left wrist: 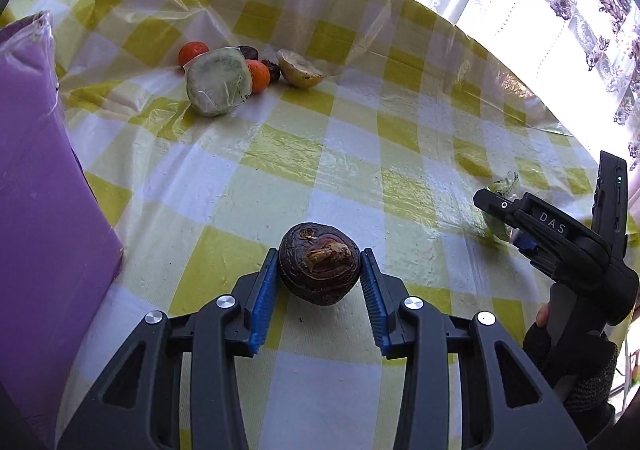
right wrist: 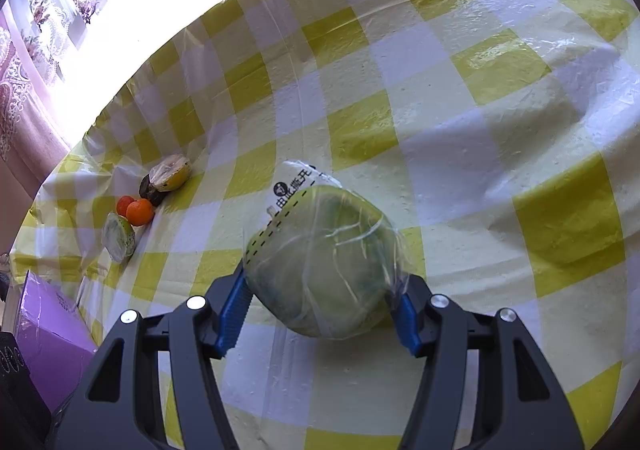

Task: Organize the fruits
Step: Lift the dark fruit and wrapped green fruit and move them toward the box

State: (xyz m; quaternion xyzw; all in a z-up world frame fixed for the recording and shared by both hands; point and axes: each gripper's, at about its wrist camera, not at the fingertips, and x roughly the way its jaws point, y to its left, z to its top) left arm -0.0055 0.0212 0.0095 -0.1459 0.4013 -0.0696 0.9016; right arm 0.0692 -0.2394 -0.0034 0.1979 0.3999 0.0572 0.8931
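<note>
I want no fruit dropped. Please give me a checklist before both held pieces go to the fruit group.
1. Left hand-held gripper shut on the dark brown fruit: ok.
2. Right hand-held gripper shut on the wrapped green melon piece: ok.
3. Melon's plastic wrap caught at a pad: cannot tell.
4. Checked tablecloth bare between grippers and fruit group: ok.
5. Purple box beside the left path: ok.

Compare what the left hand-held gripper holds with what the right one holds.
The left hand-held gripper is shut on a dark brown wrinkled fruit; the right hand-held gripper is shut on a pale green wrapped melon piece. The brown fruit is bare, the melon piece is in clear film with a printed label. The brown fruit is rounded and small between the blue pads; the melon piece is blocky and spreads them wider. Both sit over the yellow checked tablecloth.
</note>
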